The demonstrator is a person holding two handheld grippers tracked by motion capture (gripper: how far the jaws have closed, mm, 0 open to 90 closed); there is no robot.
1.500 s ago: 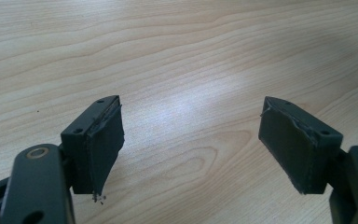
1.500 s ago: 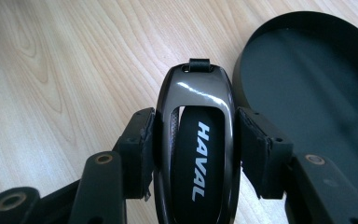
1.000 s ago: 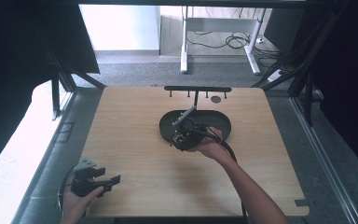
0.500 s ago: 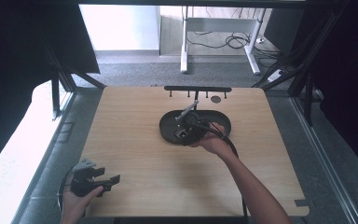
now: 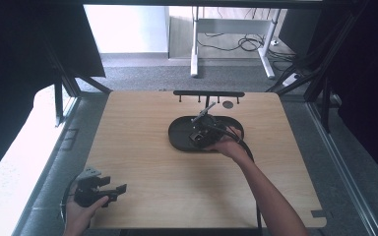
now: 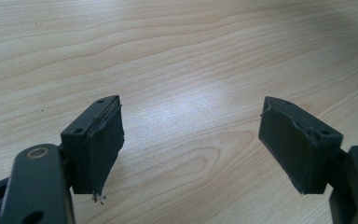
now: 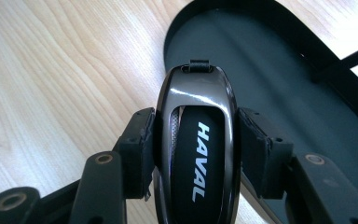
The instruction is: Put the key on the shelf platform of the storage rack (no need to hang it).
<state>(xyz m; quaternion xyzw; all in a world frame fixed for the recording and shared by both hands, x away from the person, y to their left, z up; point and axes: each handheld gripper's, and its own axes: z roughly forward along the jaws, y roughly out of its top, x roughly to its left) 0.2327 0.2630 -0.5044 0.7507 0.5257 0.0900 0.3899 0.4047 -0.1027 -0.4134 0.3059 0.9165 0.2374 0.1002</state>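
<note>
A glossy black car key fob (image 7: 198, 154) marked HAVAL sits between the pads of my right gripper (image 7: 196, 135), which is shut on its sides. The fob hangs over the near left end of a black oval tray (image 7: 284, 70). From above, the right gripper (image 5: 199, 135) is over that tray (image 5: 176, 140) in the middle of the wooden table. My left gripper (image 5: 119, 189) rests in the hand at the table's near left corner. Its jaws stand wide open with bare wood between them (image 6: 191, 140).
A black bar with several small hooks (image 5: 209, 93) stands on a post behind the tray. A small dark disc (image 5: 228, 104) lies below it. A thin black rod (image 7: 349, 58) crosses the tray's far side. Metal frame legs flank the table.
My right hand has shifted a little to the right and farther away over the tray, with the key fob still in its jaws. The left hand has not moved.
</note>
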